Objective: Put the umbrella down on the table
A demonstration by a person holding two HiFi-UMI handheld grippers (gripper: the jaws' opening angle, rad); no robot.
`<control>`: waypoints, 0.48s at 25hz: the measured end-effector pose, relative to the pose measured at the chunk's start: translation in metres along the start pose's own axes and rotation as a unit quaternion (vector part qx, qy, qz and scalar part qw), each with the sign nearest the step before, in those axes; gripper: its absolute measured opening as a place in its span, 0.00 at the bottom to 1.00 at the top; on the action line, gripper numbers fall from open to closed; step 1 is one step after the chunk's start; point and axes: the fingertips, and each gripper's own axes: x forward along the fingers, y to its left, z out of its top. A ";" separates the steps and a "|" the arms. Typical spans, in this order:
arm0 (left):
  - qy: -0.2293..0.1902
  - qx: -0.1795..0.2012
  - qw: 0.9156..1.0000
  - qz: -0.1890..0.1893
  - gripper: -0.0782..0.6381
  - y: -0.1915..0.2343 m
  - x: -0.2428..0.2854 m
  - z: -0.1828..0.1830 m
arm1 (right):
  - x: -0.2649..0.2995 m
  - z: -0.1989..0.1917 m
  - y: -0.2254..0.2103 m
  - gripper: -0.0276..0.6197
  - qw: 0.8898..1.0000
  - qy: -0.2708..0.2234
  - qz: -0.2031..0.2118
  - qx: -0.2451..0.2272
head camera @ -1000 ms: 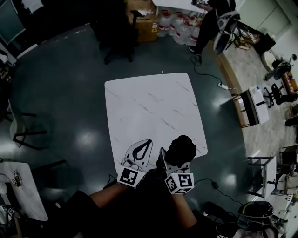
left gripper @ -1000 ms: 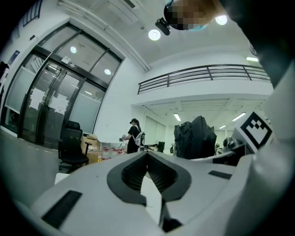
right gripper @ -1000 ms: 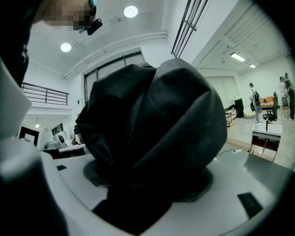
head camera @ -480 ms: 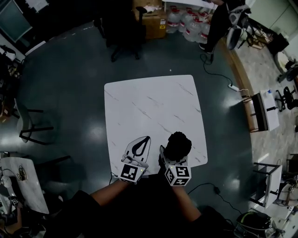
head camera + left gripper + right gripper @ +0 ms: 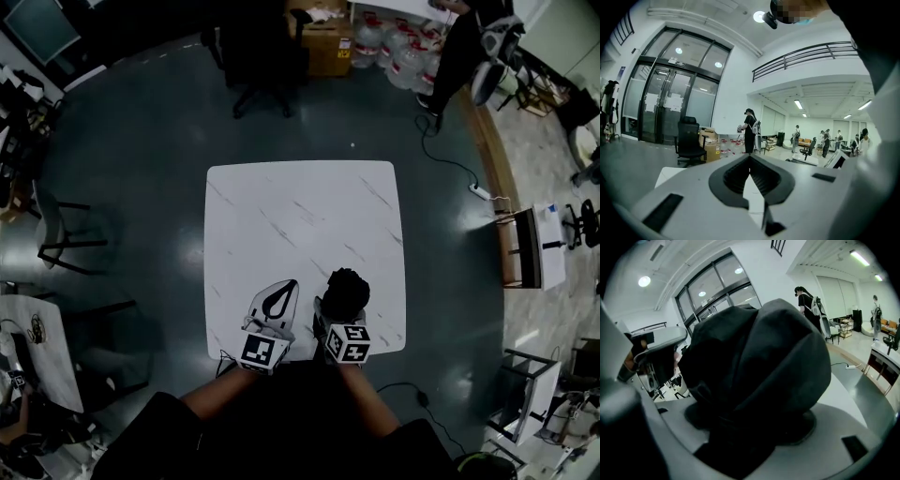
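The left gripper [image 5: 276, 304] hangs over the near edge of the white, grey-veined square surface [image 5: 300, 202], a little left of the middle of that edge. Its jaws are together at the tips. In the left gripper view only the pale surface shows through the teardrop gap behind them, so it carries nothing.

Just to its right, the right gripper [image 5: 338, 317] has its jaws clamped on the black folded fabric umbrella [image 5: 346, 290]. In the right gripper view the dark bundle fills the space between the jaws and bulges out past them.

The umbrella sits over the near edge of the surface, right of the middle. From above I cannot tell whether it touches the surface or hangs just over it.

As I judge it, the carrying is done and the umbrella is over its place. Lowering it, letting go and drawing the gripper back are left to do.
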 end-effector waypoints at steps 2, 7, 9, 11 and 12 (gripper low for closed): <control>0.011 0.011 1.000 0.011 0.12 -0.002 0.006 -0.002 | 0.008 -0.007 -0.009 0.57 1.000 0.017 0.009 0.002; 0.010 0.000 0.999 0.035 0.12 -0.002 0.015 -0.014 | 0.036 -0.025 -0.025 0.57 0.998 0.062 0.020 0.010; 0.013 -0.001 0.999 0.043 0.12 -0.001 0.018 -0.017 | 0.046 -0.033 -0.031 0.57 0.997 0.079 0.020 0.008; 0.020 -0.006 0.999 0.047 0.12 -0.001 0.019 -0.020 | 0.056 -0.040 -0.037 0.57 0.995 0.094 0.018 0.005; 0.024 -0.008 0.998 0.050 0.12 0.000 0.019 -0.022 | 0.062 -0.044 -0.039 0.57 0.995 0.101 0.019 0.005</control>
